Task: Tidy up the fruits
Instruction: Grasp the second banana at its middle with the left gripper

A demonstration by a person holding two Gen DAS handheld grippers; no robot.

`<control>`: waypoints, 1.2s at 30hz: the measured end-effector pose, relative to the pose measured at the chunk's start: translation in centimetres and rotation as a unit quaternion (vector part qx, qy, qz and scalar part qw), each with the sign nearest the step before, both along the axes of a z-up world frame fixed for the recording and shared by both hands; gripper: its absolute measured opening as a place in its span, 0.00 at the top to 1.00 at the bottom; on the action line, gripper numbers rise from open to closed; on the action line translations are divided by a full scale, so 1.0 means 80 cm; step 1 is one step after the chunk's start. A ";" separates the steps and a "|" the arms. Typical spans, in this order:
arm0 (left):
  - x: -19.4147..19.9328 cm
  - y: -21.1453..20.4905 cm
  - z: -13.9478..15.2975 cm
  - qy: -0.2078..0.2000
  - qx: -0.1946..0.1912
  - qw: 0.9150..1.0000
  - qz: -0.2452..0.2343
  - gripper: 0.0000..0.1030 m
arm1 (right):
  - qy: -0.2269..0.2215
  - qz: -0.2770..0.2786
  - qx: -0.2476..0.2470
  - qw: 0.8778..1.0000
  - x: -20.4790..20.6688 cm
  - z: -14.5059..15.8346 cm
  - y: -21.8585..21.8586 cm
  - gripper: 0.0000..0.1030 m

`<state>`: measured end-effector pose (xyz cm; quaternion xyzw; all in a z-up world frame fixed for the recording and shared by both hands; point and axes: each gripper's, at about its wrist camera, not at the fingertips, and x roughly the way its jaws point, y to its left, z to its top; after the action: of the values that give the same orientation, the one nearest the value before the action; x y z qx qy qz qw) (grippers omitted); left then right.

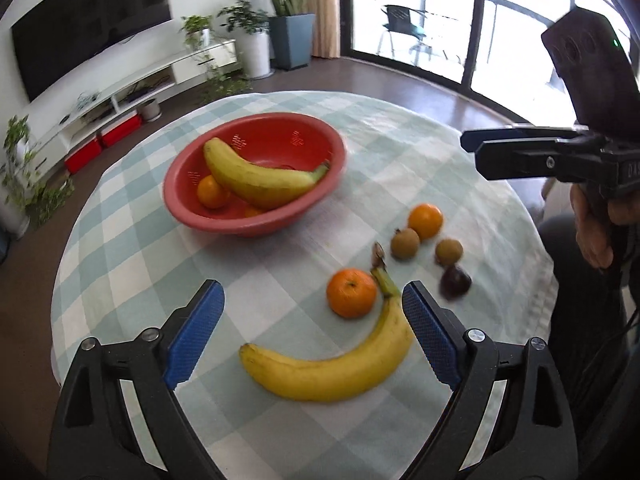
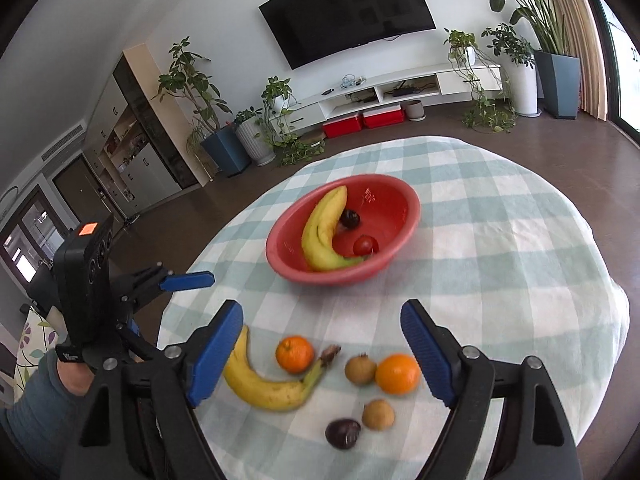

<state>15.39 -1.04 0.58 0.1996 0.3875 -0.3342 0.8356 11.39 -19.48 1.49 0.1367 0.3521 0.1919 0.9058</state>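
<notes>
A round desk (image 1: 132,216) covered in a pale green checked cloth holds a red bowl (image 1: 256,222) at its far side. In the bowl lie a banana (image 1: 260,184), an orange (image 1: 212,192), a small red fruit (image 2: 365,245) and a dark fruit (image 2: 350,218). On the cloth nearer the cameras lie a second banana (image 1: 336,364), a mandarin (image 1: 351,292) touching its stem, a larger orange (image 1: 425,221), two brown round fruits (image 1: 405,243) (image 1: 449,251) and a dark purple fruit (image 1: 455,280), slightly blurred. The left tongs (image 1: 312,340) hover over the near banana, blue pads wide apart, empty. The right tongs (image 2: 322,356) hang over the loose fruit, also spread wide and holding nothing.
</notes>
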 end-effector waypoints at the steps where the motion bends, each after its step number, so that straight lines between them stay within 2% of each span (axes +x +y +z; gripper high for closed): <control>1: -0.009 -0.006 -0.006 0.001 0.017 1.000 -0.020 0.12 | 0.006 -0.003 0.002 1.000 -0.010 -0.007 -0.002 0.19; 7: -0.039 -0.029 -0.031 0.024 0.081 0.991 -0.105 0.12 | 0.030 -0.008 -0.016 0.999 -0.050 -0.034 0.003 0.19; 12: -0.038 -0.043 -0.046 0.025 0.149 0.978 -0.142 0.12 | 0.062 -0.004 0.004 0.998 -0.054 -0.054 0.007 0.19; 15: -0.030 -0.044 -0.053 0.048 0.158 0.973 -0.160 0.12 | 0.067 0.006 -0.007 0.998 -0.058 -0.060 0.016 0.19; 19: -0.017 -0.048 -0.069 0.078 0.181 0.964 -0.179 0.30 | 0.076 0.014 -0.006 0.997 -0.062 -0.067 0.023 0.19; 22: -0.008 -0.050 -0.078 0.097 0.188 0.959 -0.187 0.37 | 0.081 0.018 -0.004 0.997 -0.062 -0.070 0.023 0.20; 23: -0.004 -0.052 -0.080 0.101 0.189 0.958 -0.188 0.40 | 0.083 0.020 -0.005 0.996 -0.063 -0.071 0.025 0.21; 27: 0.004 -0.055 -0.086 0.117 0.184 0.957 -0.193 0.41 | 0.092 0.024 -0.007 0.995 -0.061 -0.075 0.025 0.23; 29: 0.004 -0.057 -0.091 0.121 0.187 0.955 -0.196 0.45 | 0.096 0.026 -0.009 0.995 -0.059 -0.078 0.026 0.26; 36: 0.019 -0.055 -0.090 0.124 0.189 0.956 -0.188 0.52 | 0.114 0.024 -0.012 0.993 -0.051 -0.089 0.026 0.38</control>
<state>16.95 -5.43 -6.65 0.3797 0.4997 -0.4281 0.6503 7.27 -17.40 -5.59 0.1383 0.4587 0.1922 0.8565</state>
